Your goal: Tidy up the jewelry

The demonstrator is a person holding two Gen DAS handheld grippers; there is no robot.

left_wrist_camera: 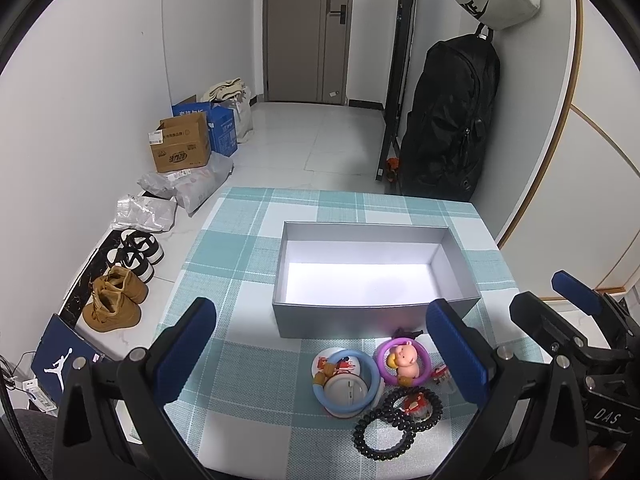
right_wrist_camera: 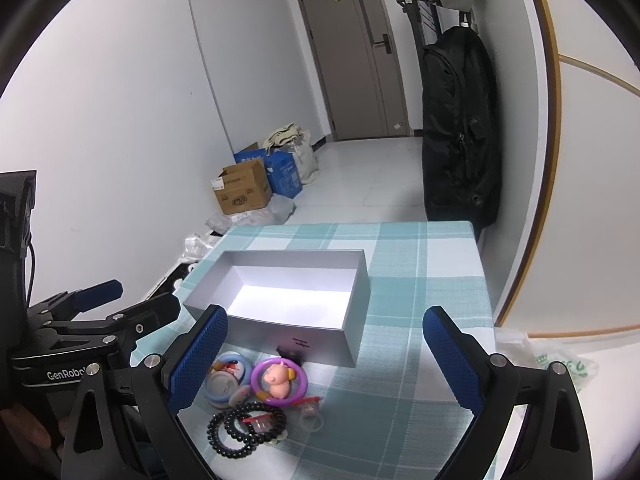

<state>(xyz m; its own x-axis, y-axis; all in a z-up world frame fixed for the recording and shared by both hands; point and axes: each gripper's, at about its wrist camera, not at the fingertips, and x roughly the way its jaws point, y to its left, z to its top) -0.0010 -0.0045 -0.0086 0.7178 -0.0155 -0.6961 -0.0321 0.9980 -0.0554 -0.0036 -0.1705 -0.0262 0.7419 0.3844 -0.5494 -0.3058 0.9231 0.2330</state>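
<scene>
I am holding my left gripper [left_wrist_camera: 320,354] and right gripper [right_wrist_camera: 326,354] wide open, empty, over the plaid tablecloth [right_wrist_camera: 420,280]; the grey box [left_wrist_camera: 376,320] is sitting at 12 o'clock.

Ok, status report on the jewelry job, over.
Left tongs open, empty. Right tongs open, empty. Grey box empty; purple ring, blue ring, black coil bands piled on tablecloth before it. Nothing blocking.

White walls and a pale tiled floor [left_wrist_camera: 320,140]. Grey-brown door [left_wrist_camera: 308,28] at far end. Black backpack [left_wrist_camera: 452,120] hangs right. Cardboard boxes [left_wrist_camera: 182,148], parcels and shoes [left_wrist_camera: 116,300] line the left wall. Table carries a teal plaid cloth [left_wrist_camera: 248,248].
</scene>
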